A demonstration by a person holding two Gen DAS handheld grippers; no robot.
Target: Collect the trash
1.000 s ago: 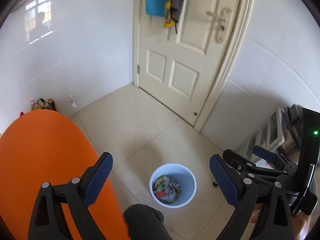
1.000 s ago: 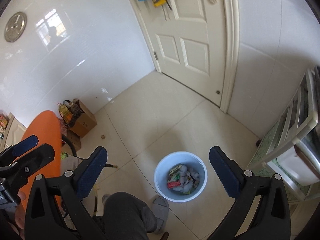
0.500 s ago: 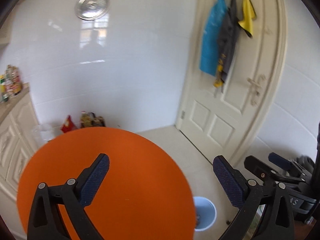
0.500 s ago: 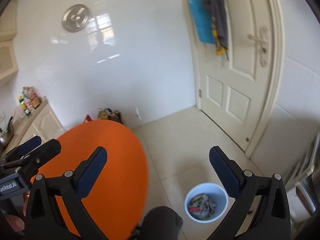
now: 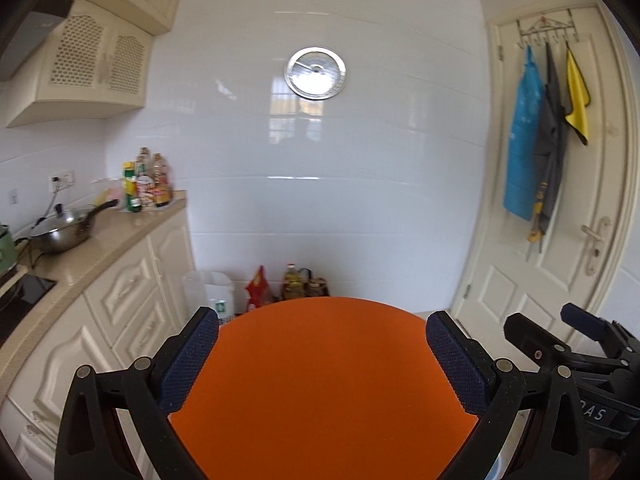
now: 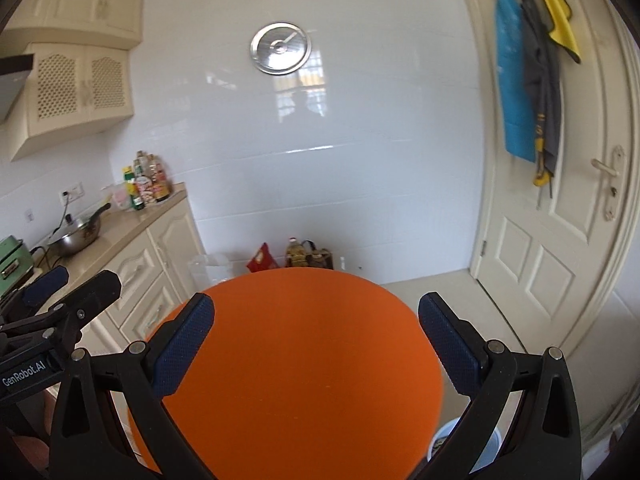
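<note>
Both views swung up from floor to wall | orange table (image 5: 324, 392) fills your lower frame, counter (image 5: 100, 240) left, door (image 6: 560, 240) right | both claws, left (image 5: 322, 364) and right (image 6: 316, 344), spread, empty | bin (image 6: 444, 440) lower right, behind right claw's finger.

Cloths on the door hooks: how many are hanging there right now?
3. A blue one on the left, a dark grey one in the middle, and a yellow one on the right, all overlapping on the door rack. Another could hide behind them.
</note>
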